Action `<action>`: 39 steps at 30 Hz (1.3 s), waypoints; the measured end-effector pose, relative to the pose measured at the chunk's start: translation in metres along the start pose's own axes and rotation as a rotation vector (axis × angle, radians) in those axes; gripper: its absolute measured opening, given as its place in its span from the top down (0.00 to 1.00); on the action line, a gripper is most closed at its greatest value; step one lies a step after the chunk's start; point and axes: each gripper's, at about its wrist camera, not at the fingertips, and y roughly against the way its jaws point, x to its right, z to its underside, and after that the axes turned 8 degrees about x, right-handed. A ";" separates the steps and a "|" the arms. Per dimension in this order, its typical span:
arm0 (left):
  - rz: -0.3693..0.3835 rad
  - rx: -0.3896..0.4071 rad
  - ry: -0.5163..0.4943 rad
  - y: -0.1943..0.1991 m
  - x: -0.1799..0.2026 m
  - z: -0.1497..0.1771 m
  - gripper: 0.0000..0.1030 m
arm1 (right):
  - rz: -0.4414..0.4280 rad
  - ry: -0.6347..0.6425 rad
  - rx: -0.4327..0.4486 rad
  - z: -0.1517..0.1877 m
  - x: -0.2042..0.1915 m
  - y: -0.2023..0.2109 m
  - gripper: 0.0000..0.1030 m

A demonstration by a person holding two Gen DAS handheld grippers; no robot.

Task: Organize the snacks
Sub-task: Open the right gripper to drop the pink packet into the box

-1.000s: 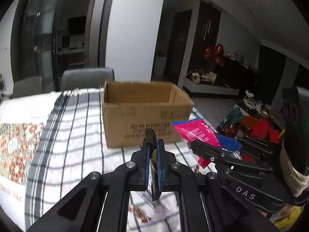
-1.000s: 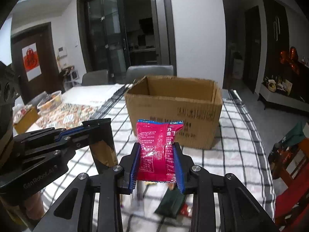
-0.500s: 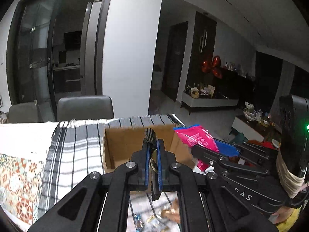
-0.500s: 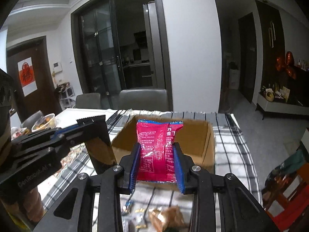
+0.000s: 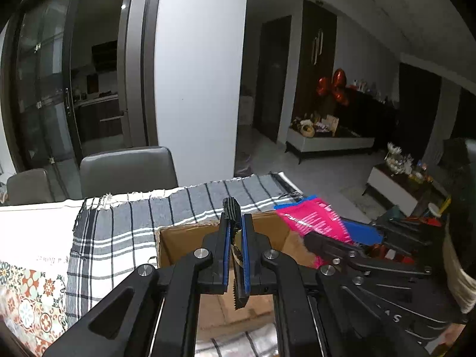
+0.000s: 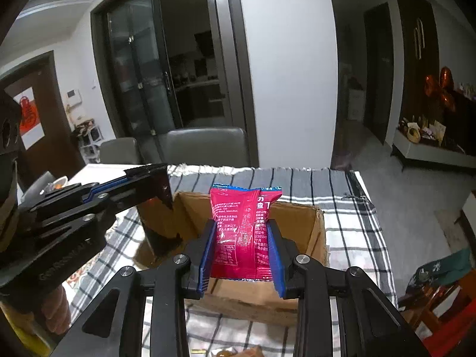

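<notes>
An open cardboard box (image 6: 309,238) stands on the checked tablecloth; it also shows in the left wrist view (image 5: 184,244). My right gripper (image 6: 241,232) is shut on a pink snack packet (image 6: 242,232) and holds it upright above the box opening. The packet also shows in the left wrist view (image 5: 312,220). My left gripper (image 5: 235,229) is shut on a thin dark snack packet (image 5: 236,255), edge-on to the camera, above the box. In the right wrist view this dark packet (image 6: 157,220) hangs over the box's left side.
The checked cloth (image 5: 119,238) covers the table, with a patterned cloth (image 5: 26,300) at the left. Grey chairs (image 5: 125,169) stand behind the table. A few loose snacks (image 6: 235,352) lie in front of the box. Clutter (image 6: 440,279) sits right of the table.
Both grippers have risen and moved forward with their packets. They went from in front of the box to above its opening. Neither grip has changed.
</notes>
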 end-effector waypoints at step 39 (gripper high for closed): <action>-0.130 -0.012 -0.004 0.154 0.031 0.114 0.41 | 0.045 -0.018 0.079 0.113 -0.023 0.130 0.47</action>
